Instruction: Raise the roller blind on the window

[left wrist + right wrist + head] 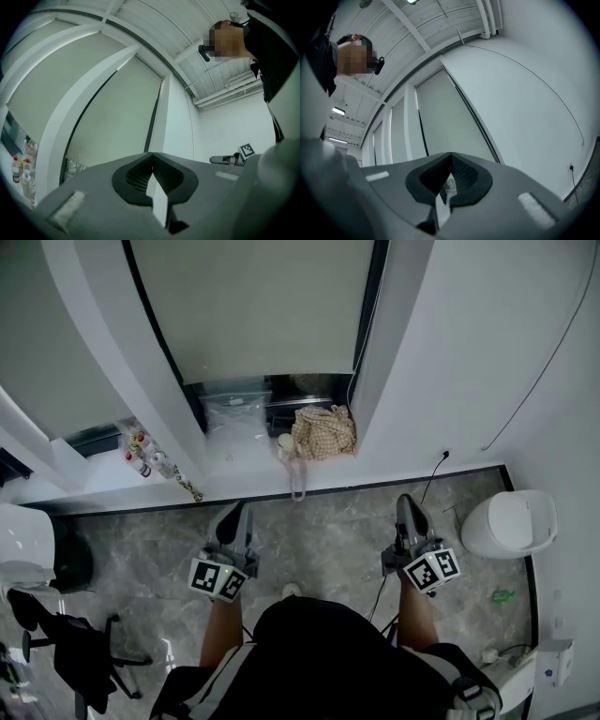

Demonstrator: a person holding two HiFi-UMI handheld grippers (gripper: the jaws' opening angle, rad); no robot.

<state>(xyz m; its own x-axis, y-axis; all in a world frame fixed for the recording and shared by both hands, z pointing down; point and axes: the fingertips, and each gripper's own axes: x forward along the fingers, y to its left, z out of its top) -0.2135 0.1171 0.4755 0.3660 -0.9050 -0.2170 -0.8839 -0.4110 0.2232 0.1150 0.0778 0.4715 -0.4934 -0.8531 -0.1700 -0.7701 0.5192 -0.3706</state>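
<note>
The roller blind (253,306) covers the window (314,388) down to a bare strip at its foot — so, by my reading, the raising is all left to do — and the left gripper (233,514) and right gripper (406,504), both closed on nothing, sit well short of it.

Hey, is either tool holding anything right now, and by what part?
Nothing is held: the left tool and right tool are both shut and empty.
</note>
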